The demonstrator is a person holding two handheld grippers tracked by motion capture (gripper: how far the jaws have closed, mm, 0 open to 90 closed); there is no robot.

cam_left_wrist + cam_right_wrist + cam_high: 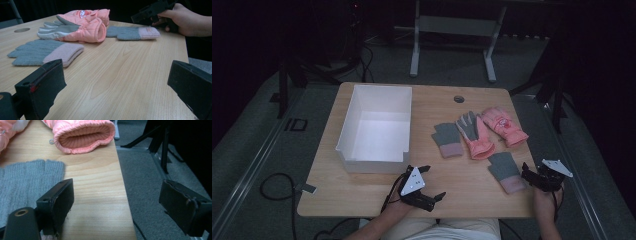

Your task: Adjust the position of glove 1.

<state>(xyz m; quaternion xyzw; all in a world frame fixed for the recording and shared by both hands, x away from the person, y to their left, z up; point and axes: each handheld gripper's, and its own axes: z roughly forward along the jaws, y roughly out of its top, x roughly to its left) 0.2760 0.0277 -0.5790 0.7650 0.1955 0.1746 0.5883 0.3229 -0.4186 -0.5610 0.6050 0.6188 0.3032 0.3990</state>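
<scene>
Four gloves lie on the right half of the wooden table [462, 185]. Two are grey knit gloves with pink cuffs [447, 140] [506, 171], and two are pink padded gloves [475, 136] [504, 125] between them. My left gripper [434, 182] rests open near the front edge and holds nothing. In the left gripper view its jaws stand wide apart, facing the nearer grey glove [45, 52] and a pink glove [80, 30]. My right gripper [529, 172] is open at the table's right edge beside the near grey glove [25, 180]. A pink glove's cuff [82, 135] lies ahead of it.
A white open box [357, 150] stands on the left half of the table, with nothing in it. There is a round cable hole [459, 98] near the far edge. Grey carpet [150, 182] drops away past the right edge, with stand legs and cables around the table.
</scene>
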